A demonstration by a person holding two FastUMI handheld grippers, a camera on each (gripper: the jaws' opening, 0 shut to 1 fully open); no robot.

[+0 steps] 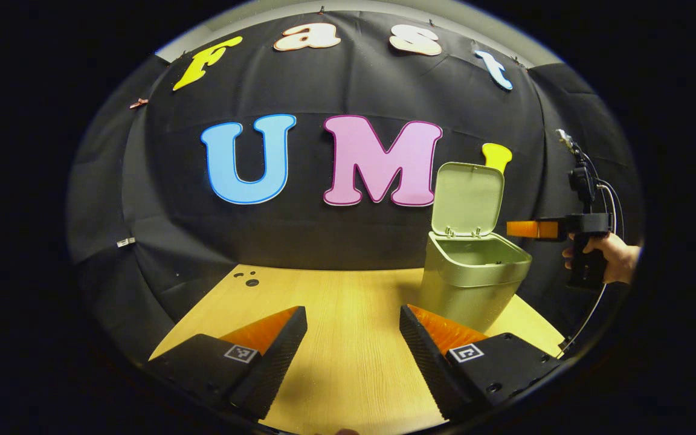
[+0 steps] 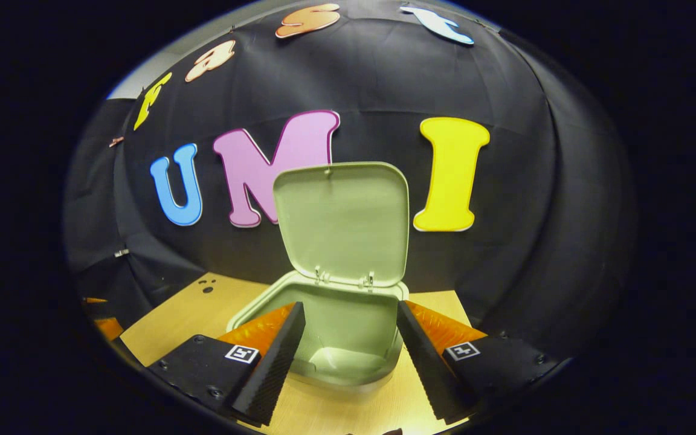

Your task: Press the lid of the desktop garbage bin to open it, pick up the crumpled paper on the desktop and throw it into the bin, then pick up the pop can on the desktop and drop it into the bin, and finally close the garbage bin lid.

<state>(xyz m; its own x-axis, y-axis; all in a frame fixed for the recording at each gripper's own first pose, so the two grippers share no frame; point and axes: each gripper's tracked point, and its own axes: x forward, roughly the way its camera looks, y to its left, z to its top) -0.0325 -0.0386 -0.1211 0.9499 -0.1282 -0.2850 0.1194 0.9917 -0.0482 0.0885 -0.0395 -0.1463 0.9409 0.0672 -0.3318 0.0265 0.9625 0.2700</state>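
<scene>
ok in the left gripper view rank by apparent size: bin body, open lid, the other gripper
1. bin body, largest.
2. lid, clearly smaller.
3. right gripper, with the hand holding it: looks close to the lid, partly cut off at the edge, so unsure.

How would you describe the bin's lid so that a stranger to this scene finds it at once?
Start at the wooden table before the black cloth wall. Toward its right side in the left gripper view stands a pale green bin. Its lid is the rounded square flap standing upright above the open mouth, hinged at the bin's back rim.
</scene>
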